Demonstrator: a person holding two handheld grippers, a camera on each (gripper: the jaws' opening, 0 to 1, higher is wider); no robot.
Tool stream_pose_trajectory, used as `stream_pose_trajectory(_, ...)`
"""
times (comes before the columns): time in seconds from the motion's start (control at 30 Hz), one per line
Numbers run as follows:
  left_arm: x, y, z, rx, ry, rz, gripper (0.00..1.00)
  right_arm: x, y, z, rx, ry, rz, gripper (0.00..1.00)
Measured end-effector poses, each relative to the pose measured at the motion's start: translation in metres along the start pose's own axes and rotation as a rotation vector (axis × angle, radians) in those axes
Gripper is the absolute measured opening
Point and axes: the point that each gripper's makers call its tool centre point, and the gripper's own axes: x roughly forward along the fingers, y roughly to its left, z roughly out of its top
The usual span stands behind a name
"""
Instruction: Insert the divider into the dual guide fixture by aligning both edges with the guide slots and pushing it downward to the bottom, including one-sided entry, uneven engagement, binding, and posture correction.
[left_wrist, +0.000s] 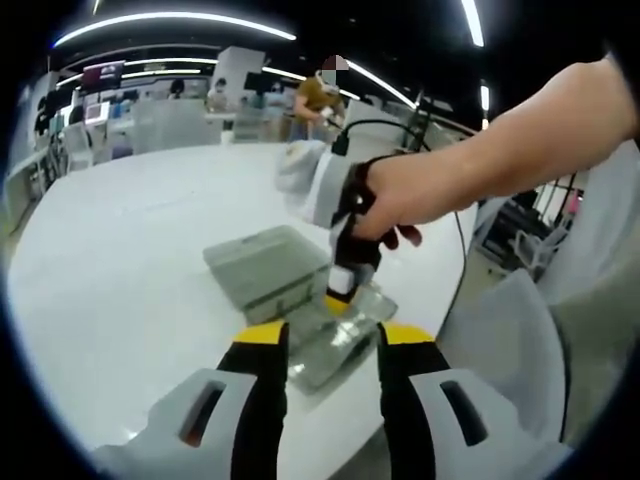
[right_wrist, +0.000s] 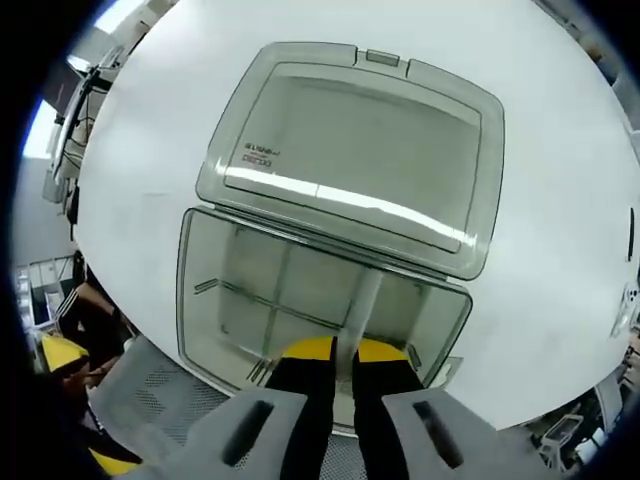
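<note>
My left gripper (left_wrist: 333, 345) hangs released just short of the clear box (right_wrist: 320, 300) on the white table (left_wrist: 130, 290). My right gripper (right_wrist: 345, 352), over the box's near wall, pinches the divider (right_wrist: 362, 300), which reaches toward the open lid (right_wrist: 350, 150). If one edge enters first, I reckon it will tilt and bind.

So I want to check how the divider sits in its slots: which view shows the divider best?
The right gripper view: it looks straight down into the open box, where the right gripper pinches the divider running across the compartment. In the left gripper view the box sits low and oblique, with the right gripper covering the divider, so slot engagement is unreadable.
</note>
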Motion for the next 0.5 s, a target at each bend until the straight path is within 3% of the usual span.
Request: stream_pose_trajectory(0.5,0.0002,-0.0005,-0.0004,-0.004,-0.001,0.0,0.32,0.0012,0.0002,0.0017,0.011,-0.013,-0.001,0.0)
